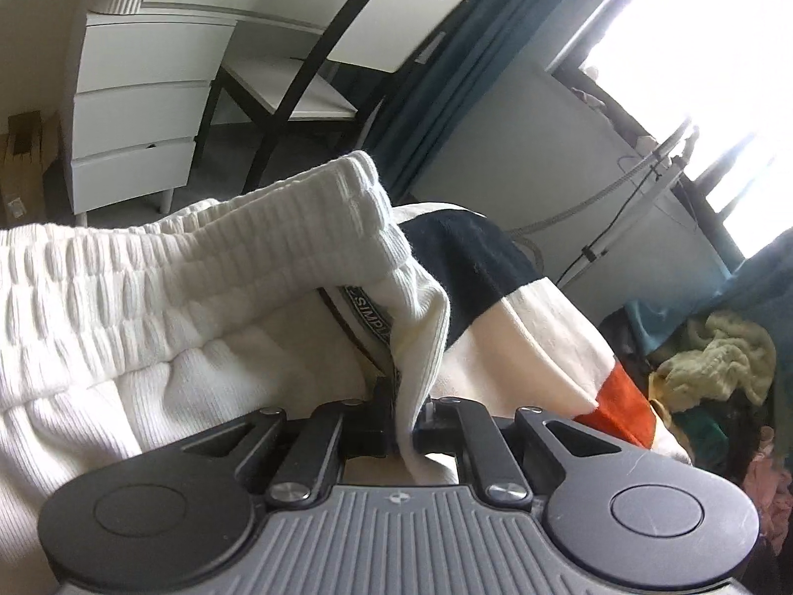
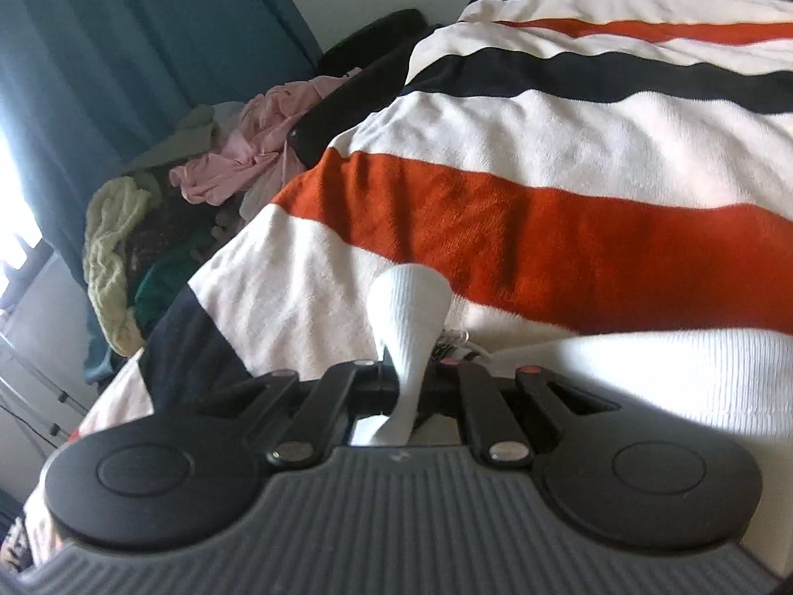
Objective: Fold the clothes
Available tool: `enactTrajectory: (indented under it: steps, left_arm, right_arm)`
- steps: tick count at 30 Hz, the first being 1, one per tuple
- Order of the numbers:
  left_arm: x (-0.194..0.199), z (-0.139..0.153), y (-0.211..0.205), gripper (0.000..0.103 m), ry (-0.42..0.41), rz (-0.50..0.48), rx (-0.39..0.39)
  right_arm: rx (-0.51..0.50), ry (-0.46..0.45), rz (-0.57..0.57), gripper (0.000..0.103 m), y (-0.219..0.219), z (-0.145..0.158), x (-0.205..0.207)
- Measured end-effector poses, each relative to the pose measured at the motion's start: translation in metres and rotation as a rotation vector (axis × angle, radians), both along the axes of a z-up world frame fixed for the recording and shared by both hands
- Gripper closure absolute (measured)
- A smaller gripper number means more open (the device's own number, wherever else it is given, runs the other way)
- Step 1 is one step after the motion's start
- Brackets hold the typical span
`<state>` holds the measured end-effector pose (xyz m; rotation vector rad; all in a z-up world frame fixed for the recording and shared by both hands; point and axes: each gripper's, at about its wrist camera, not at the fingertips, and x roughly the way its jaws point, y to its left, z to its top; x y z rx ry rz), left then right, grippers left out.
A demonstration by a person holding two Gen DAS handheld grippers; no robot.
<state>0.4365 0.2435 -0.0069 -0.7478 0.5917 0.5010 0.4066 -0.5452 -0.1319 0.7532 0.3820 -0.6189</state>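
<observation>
A white ribbed garment [image 1: 148, 297] with an elastic waistband and a printed inner label fills the left wrist view. My left gripper [image 1: 404, 421] is shut on a fold of its edge, and the cloth runs between the jaws. In the right wrist view my right gripper [image 2: 409, 386] is shut on another bunched piece of the same white garment [image 2: 644, 377], which spreads to the right over the striped blanket [image 2: 545, 158]. The fingertips of both grippers are hidden by cloth.
The blanket has white, orange and navy stripes and covers a bed. A pile of loose clothes [image 2: 163, 208], pink, yellow and green, lies beside the bed by a teal curtain [image 2: 124, 49]. A white drawer unit [image 1: 134, 114] and a chair [image 1: 317, 74] stand beyond.
</observation>
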Motion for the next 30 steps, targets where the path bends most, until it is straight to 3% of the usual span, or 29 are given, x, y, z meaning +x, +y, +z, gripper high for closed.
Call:
enactTrajectory:
  steps: [2, 5, 7, 9, 14, 17, 20, 23, 30]
  left_arm:
    - [-0.007, -0.003, 0.006, 0.091, -0.008, -0.021, -0.009]
    - [-0.023, -0.005, 0.017, 0.082, -0.04, -0.084, -0.037]
    - [-0.044, 0.0, 0.016, 0.077, -0.082, -0.12, -0.081]
    - [-0.065, 0.004, 0.016, 0.06, -0.112, -0.15, -0.121]
    - [-0.138, 0.008, 0.009, 0.046, -0.188, -0.132, -0.19]
    - [-0.181, 0.0, 0.005, 0.043, -0.225, -0.093, -0.304]
    - [-0.211, -0.016, 0.003, 0.043, -0.23, -0.049, -0.405]
    - [-0.223, -0.033, 0.004, 0.039, -0.207, -0.034, -0.454]
    - [-0.206, -0.072, 0.009, 0.039, -0.199, -0.024, -0.472]
  right_arm:
    - [0.034, -0.024, 0.015, 0.094, -0.002, 0.003, -0.007]
    - [0.137, -0.07, 0.075, 0.08, -0.006, 0.006, -0.025]
    - [0.185, -0.104, 0.107, 0.059, -0.002, 0.009, -0.046]
    - [0.218, -0.136, 0.137, 0.052, 0.003, 0.013, -0.069]
    - [0.273, -0.202, 0.175, 0.052, 0.022, 0.024, -0.137]
    - [0.34, -0.221, 0.172, 0.052, 0.031, 0.021, -0.178]
    - [0.407, -0.171, 0.198, 0.052, 0.037, 0.009, -0.201]
    - [0.449, -0.099, 0.257, 0.052, 0.037, 0.002, -0.204]
    - [0.493, -0.162, 0.229, 0.054, 0.032, -0.025, -0.193]
